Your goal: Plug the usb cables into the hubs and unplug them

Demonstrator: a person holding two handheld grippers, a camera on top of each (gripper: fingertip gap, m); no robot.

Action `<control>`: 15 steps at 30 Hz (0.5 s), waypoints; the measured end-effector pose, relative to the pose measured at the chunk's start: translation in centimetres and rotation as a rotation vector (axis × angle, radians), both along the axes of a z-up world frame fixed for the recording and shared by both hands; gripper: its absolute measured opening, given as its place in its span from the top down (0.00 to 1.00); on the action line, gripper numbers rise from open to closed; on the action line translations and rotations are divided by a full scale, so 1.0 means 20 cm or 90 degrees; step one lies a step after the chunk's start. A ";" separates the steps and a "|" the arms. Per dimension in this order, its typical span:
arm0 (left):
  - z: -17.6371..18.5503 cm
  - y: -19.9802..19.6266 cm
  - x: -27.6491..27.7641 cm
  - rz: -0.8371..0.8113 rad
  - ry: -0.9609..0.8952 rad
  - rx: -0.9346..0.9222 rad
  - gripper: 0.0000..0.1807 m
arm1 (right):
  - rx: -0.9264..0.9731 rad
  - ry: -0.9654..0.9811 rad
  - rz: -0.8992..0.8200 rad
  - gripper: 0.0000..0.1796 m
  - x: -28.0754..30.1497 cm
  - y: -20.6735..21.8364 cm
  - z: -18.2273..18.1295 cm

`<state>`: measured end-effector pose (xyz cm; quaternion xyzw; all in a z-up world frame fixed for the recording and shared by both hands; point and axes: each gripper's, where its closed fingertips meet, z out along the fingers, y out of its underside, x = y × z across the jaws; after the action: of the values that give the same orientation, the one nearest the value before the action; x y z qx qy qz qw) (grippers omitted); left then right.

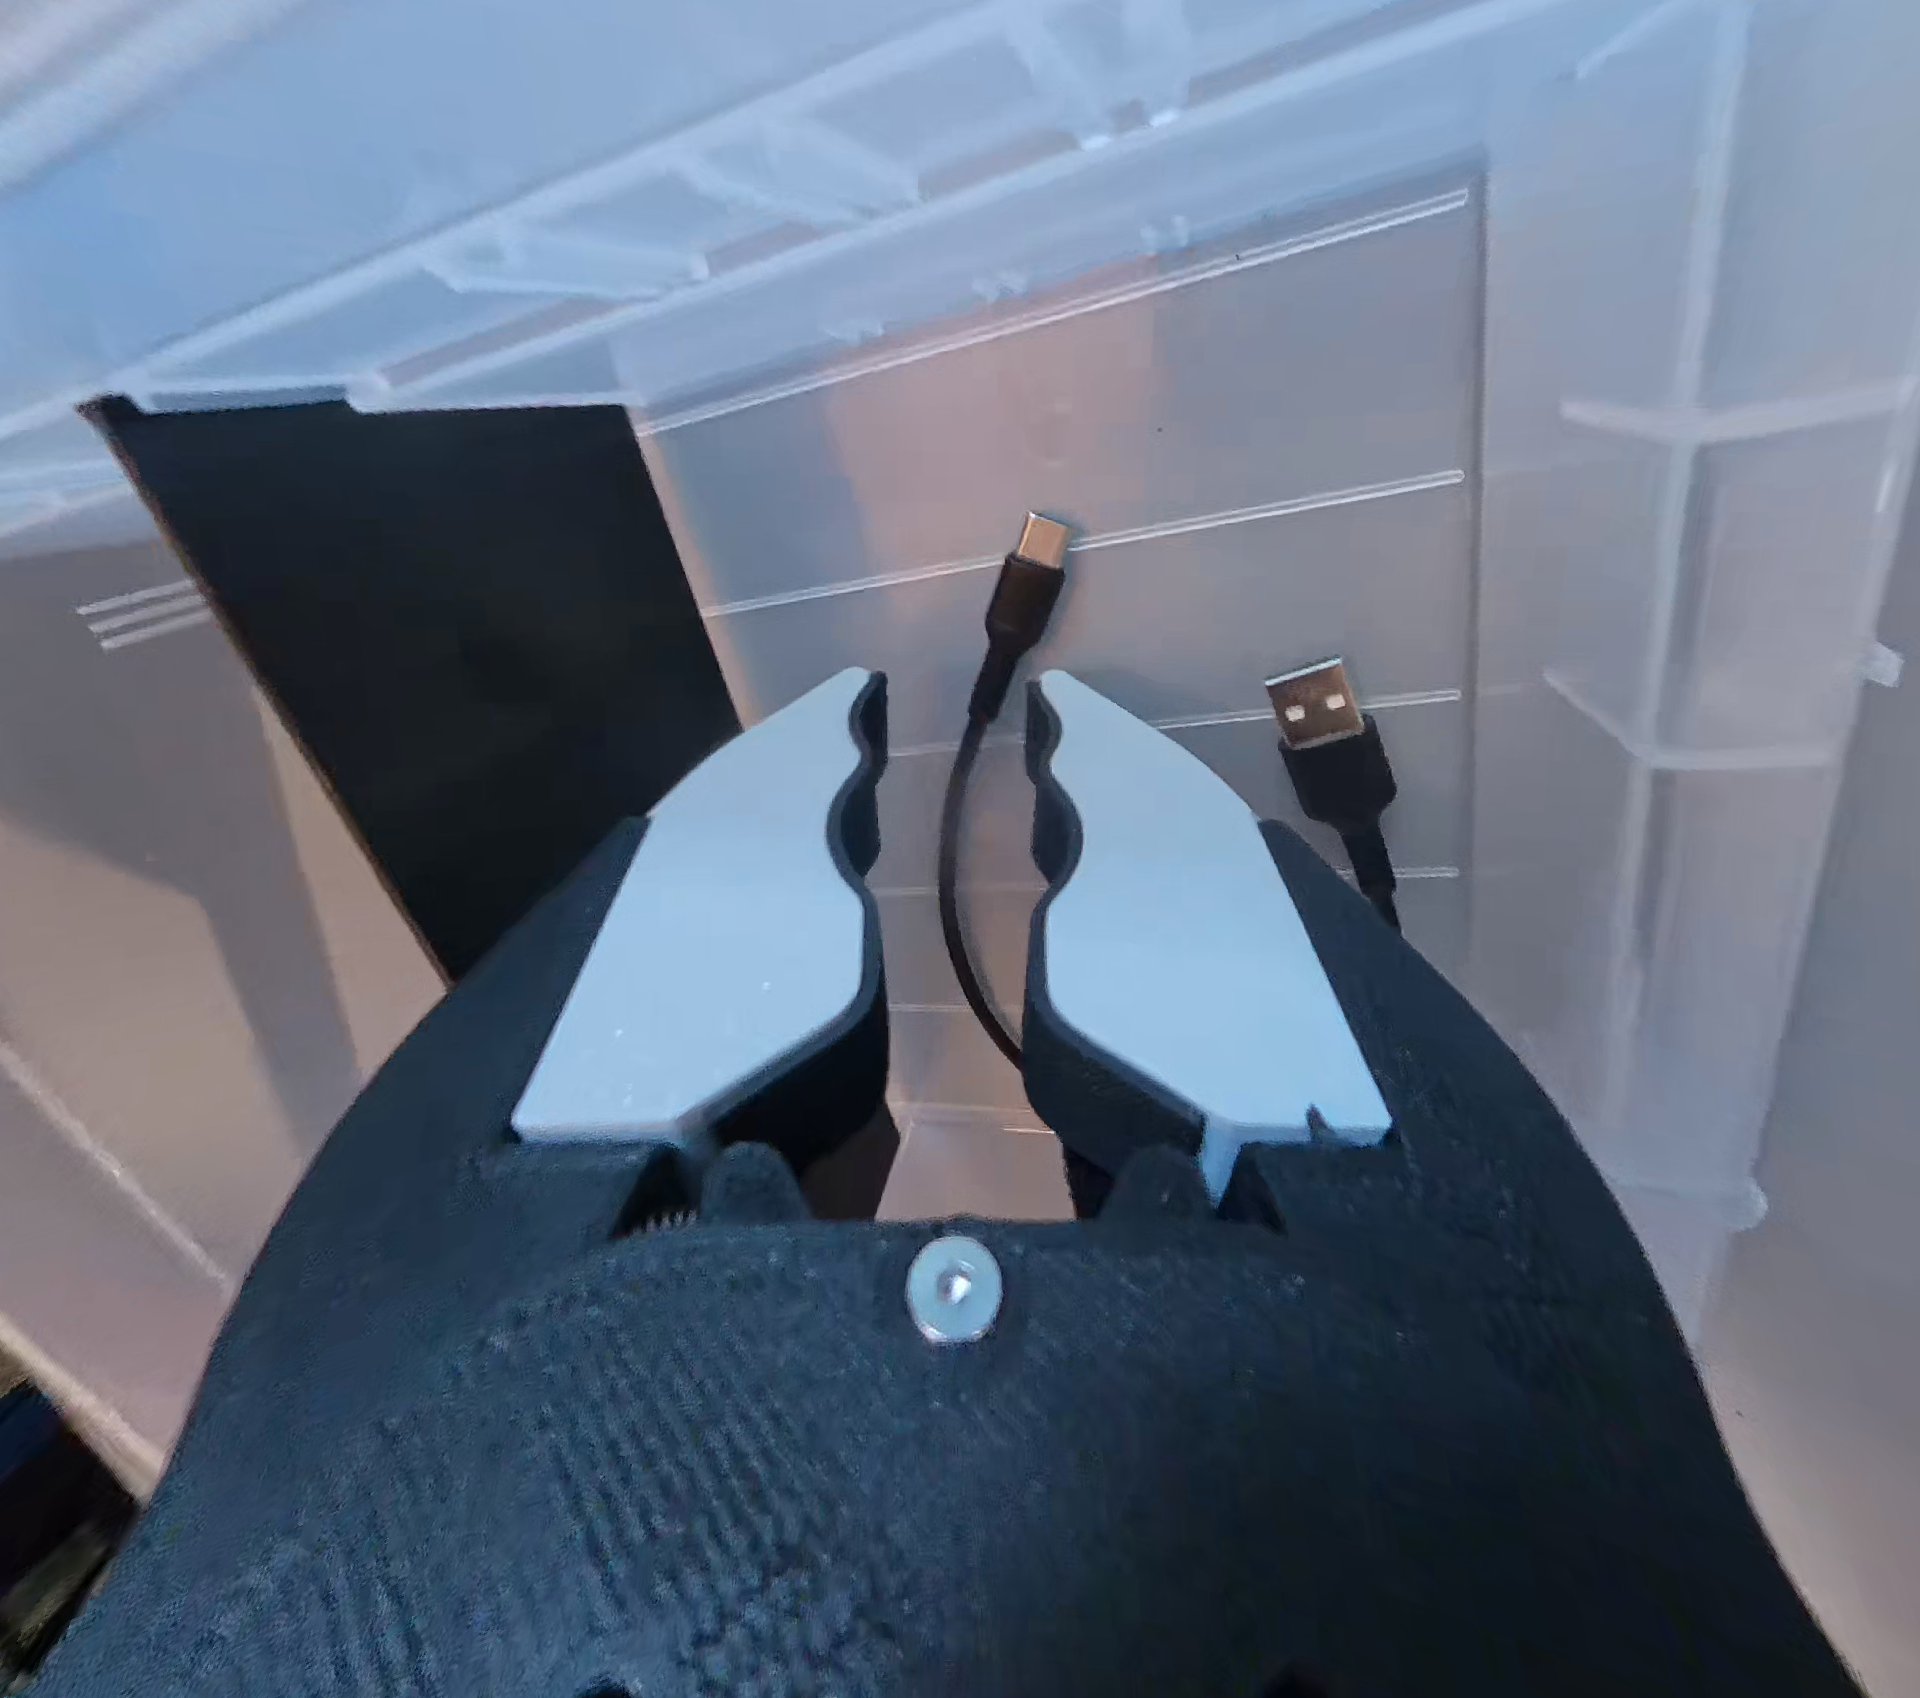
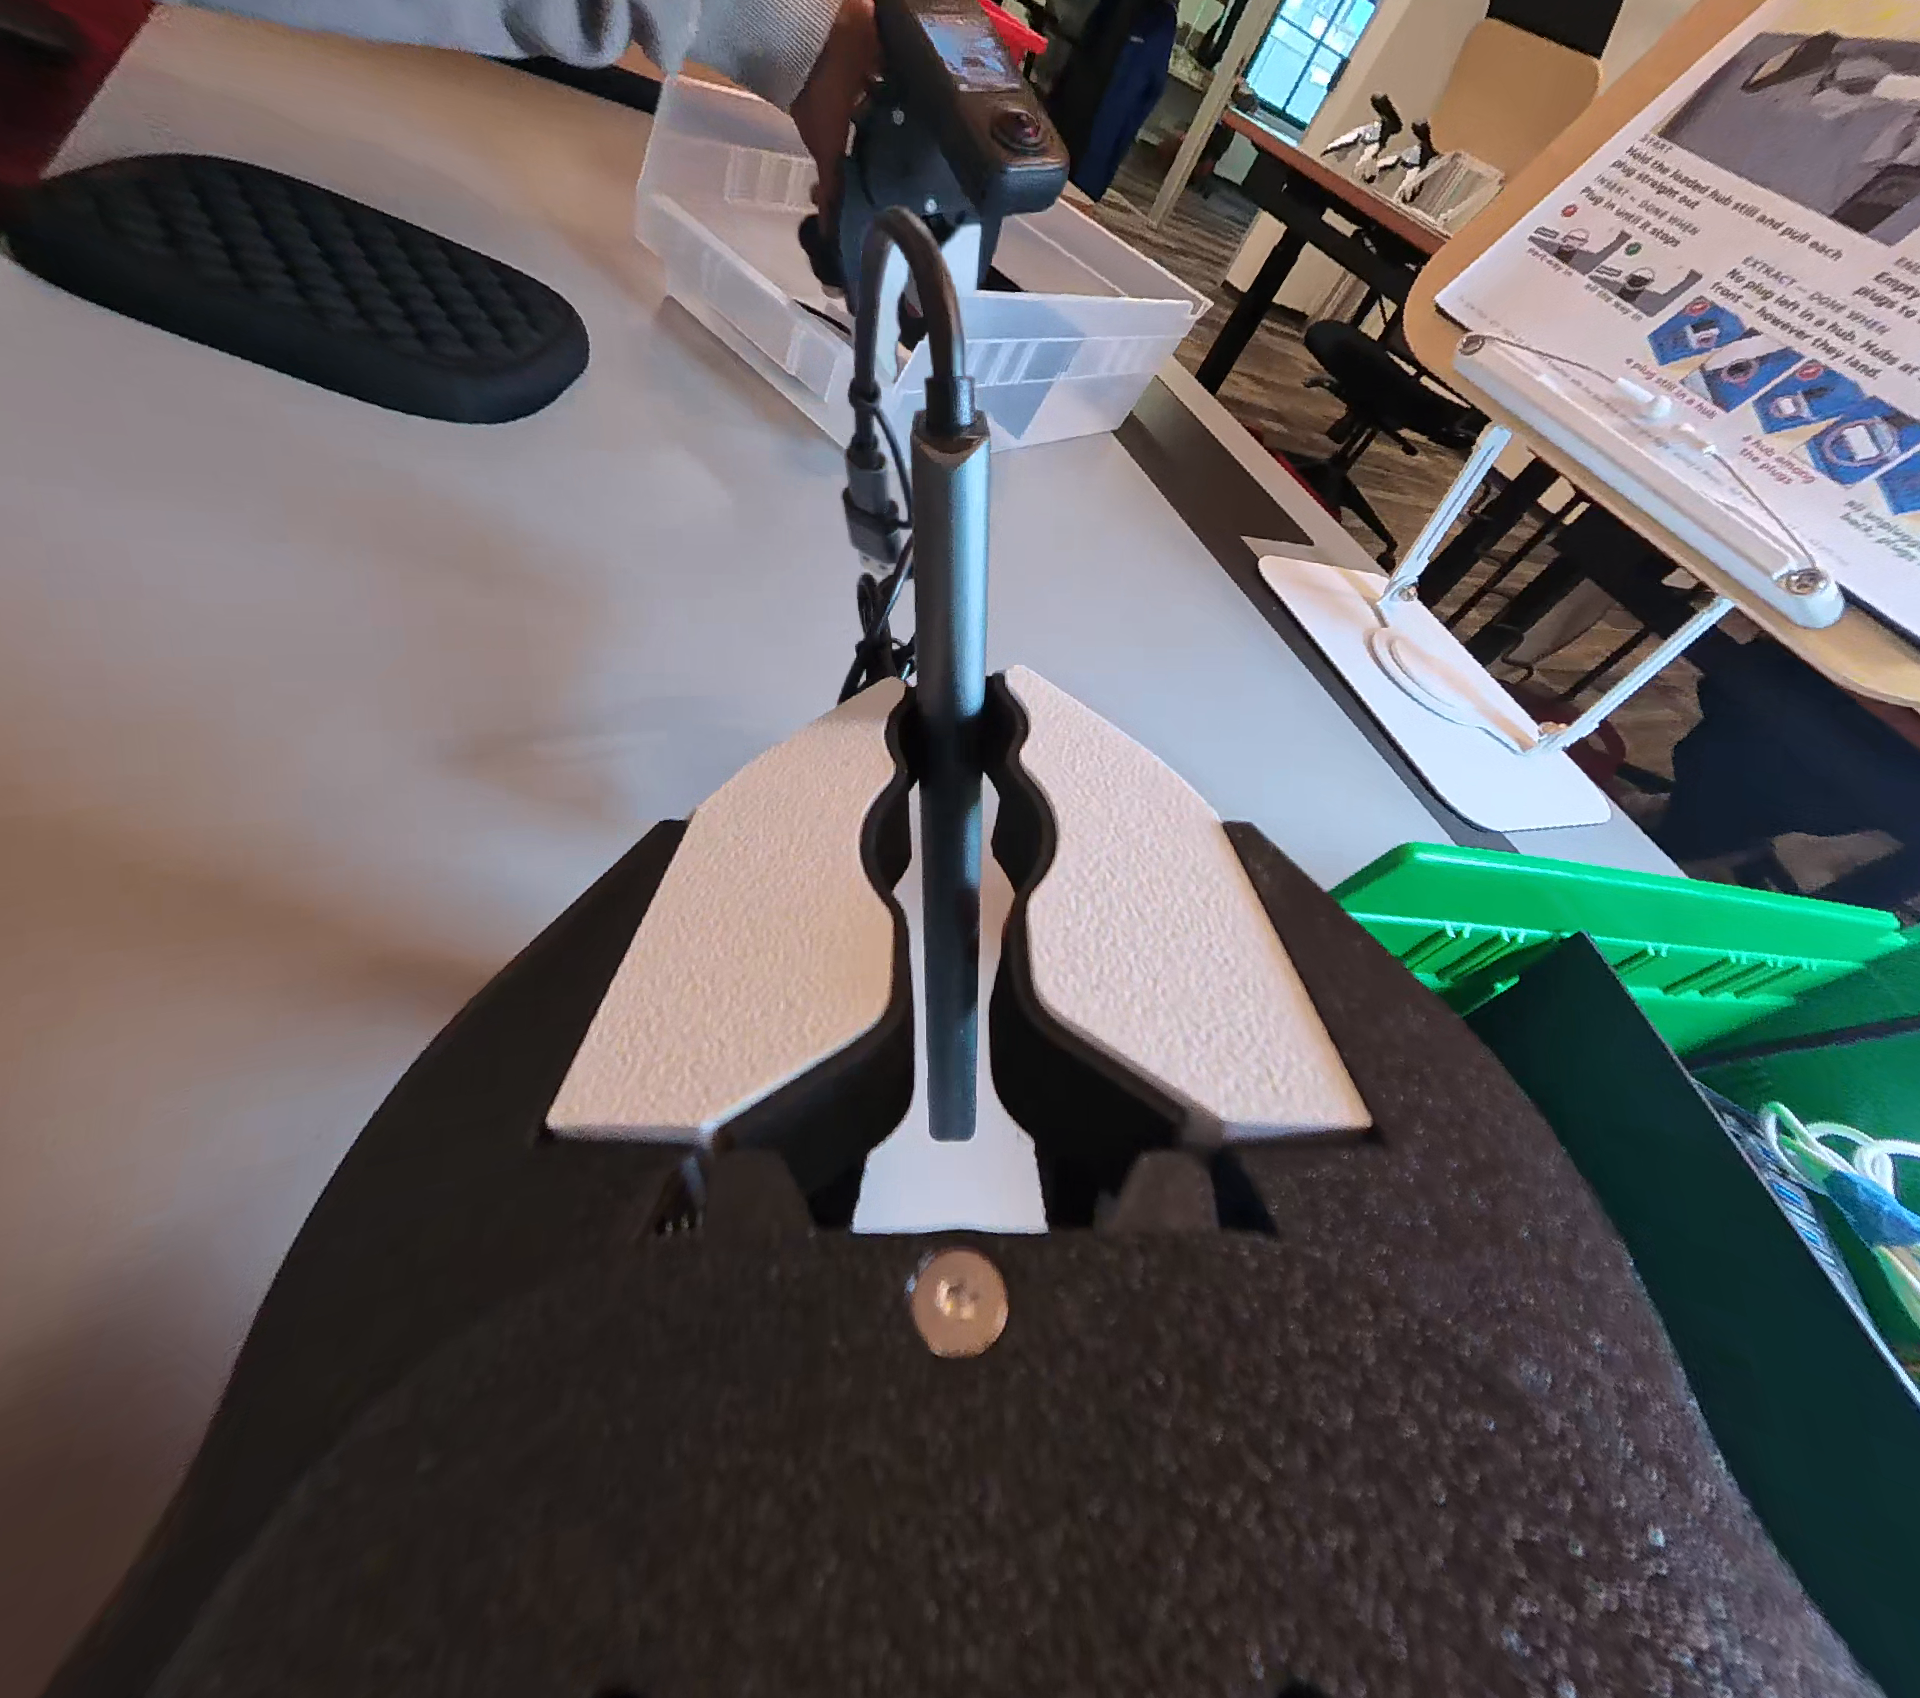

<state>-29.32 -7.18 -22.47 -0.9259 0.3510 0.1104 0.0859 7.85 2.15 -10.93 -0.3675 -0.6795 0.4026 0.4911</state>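
Note:
In the left wrist view my left gripper (image 1: 956, 692) is open inside a clear plastic bin (image 1: 1247, 401). A black cable (image 1: 961, 859) runs up between the fingers without touching them and ends in a small USB-C plug (image 1: 1042, 542). Its USB-A plug (image 1: 1317, 708) lies to the right of the right finger. In the right wrist view my right gripper (image 2: 956, 713) is shut on a slim grey USB hub (image 2: 951, 568), held edge-on above the table. The hub's own dark cable (image 2: 914, 266) loops over its far end and hangs down with its plug (image 2: 873, 505).
A black panel (image 1: 416, 661) stands in the bin at left. On the white table (image 2: 312, 713) lie a black mesh pad (image 2: 291, 287) and the clear bin (image 2: 1091, 360), where a person's hand holds the left gripper's body (image 2: 966, 90). A green bin (image 2: 1621, 931) and a sheet stand (image 2: 1434, 713) are right. Across from one pair of fingers to the other is roughly 40 cm.

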 end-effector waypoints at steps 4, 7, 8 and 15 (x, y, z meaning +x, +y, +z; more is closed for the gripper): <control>-0.02 -0.02 0.02 0.006 -0.046 -0.030 0.96 | -0.006 0.002 0.011 0.94 0.00 -0.01 0.00; 0.01 -0.01 0.01 0.012 -0.036 -0.020 0.97 | -0.008 0.007 0.010 0.94 0.01 -0.01 0.00; 0.05 0.00 0.02 0.017 -0.042 0.001 0.97 | -0.008 0.011 0.007 0.94 0.01 0.00 0.01; 0.97 0.13 0.28 0.008 -0.165 0.365 0.97 | -0.049 0.062 -0.016 0.94 0.04 0.07 0.12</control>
<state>-23.68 -4.53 -3.14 -0.8724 0.2860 0.0862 0.3870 8.74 3.62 -8.60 -0.3745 -0.6340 0.4397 0.5143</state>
